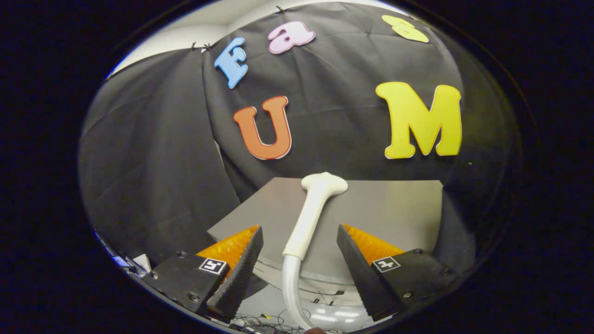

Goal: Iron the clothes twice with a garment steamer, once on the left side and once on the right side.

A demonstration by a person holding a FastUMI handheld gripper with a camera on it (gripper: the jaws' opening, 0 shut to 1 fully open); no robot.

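Observation:
A white garment steamer [310, 218] lies on a grey table top [385, 208], its flat head [325, 183] pointing away from me toward the black cloth wall. Its pale hose [290, 287] curves down off the table's near edge, toward me. My gripper [299, 228] is open, one finger on each side of the steamer's handle. A gap shows between the handle and each finger, so neither finger presses on it.
The table's far edge meets the black cloth wall [153, 153], which also hangs close on the left. Below the near edge are a white rounded base [325, 280], loose cables [260, 322] and some small items [134, 264] low on the left.

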